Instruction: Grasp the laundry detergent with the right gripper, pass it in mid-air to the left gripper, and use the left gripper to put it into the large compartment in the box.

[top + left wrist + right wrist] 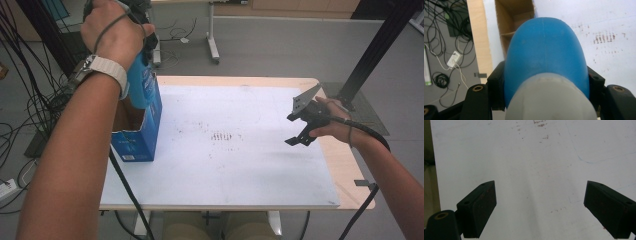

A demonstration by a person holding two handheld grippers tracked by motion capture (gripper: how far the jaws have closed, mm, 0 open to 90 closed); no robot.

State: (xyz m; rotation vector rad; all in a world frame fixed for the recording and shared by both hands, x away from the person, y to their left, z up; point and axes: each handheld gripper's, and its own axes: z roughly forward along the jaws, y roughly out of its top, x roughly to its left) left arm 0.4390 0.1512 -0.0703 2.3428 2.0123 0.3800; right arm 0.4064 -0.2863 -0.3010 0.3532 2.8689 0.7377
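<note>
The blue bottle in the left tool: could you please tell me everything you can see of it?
The blue bottle looks like smooth plastic, with a rounded blue body and a whitish, translucent end nearest the camera. The left tool is shut on it, jaws pressing both sides. It hangs above the open blue cardboard box at the table's left edge.

a light wooden counter carries a white sheet that covers nearly all of its top, smudged with brownish marks near the middle. an open blue carton stands upright on the sheet's left edge.
</note>
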